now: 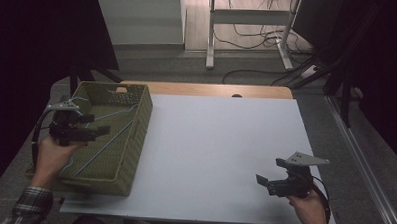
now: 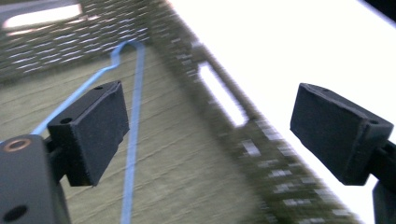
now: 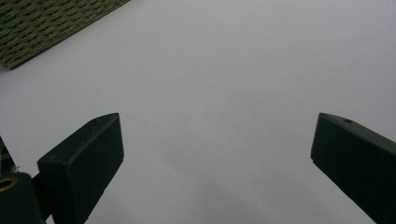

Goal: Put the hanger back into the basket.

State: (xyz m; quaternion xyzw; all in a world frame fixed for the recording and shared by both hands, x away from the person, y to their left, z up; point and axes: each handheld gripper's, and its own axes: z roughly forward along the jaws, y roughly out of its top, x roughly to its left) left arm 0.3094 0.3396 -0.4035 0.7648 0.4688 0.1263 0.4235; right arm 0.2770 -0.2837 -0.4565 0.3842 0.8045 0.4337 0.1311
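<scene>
A: High view?
B: I've got the left gripper [image 1: 98, 124] over the green basket [image 1: 135, 140], where the blue cord [image 1: 117, 114] lies.
A: Left gripper view?
B: Jaws apart, cord [image 2: 133, 140] untouched below.
A: Right gripper view?
B: My right gripper [image 3: 215, 163] gapes above the white table [image 3: 233, 70].

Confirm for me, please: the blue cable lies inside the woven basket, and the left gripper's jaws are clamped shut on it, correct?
Not quite. The blue cable does lie inside the woven basket, but the left gripper has its jaws open, with nothing pressed between them; the cable lies on the basket floor beneath. The left gripper view shows this.
</scene>
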